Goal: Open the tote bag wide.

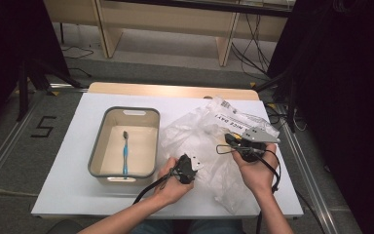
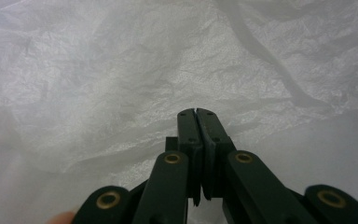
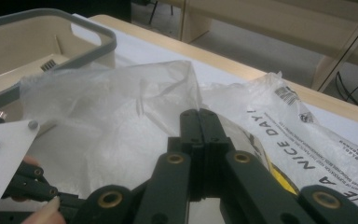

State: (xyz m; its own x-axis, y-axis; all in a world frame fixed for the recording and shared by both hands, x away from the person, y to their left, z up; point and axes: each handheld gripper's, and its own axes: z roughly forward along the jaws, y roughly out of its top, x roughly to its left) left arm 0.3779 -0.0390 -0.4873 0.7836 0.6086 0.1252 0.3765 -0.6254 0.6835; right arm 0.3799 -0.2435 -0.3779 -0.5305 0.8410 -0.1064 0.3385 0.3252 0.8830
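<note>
a beige rectangular bin (image 1: 99, 146) with a grey rim sits left on the white table (image 1: 63, 161), a blue toothbrush (image 1: 125, 152) lying flat inside. just right of it the left hand (image 1: 173, 183) tilts the left gripper (image 1: 187, 167) onto a crinkled clear plastic bag (image 1: 195, 134) — jaws pressed together, a sliver of film possibly between the tips. the right gripper (image 1: 234, 142), jaws closed with nothing seen between them, rests on the bag's printed end — held by the right hand (image 1: 255, 170).

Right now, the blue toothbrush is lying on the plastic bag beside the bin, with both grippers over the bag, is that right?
Not quite: the high view shows the toothbrush lying inside the bin, not on the plastic bag. The left gripper and right gripper are indeed over the bag.
</note>
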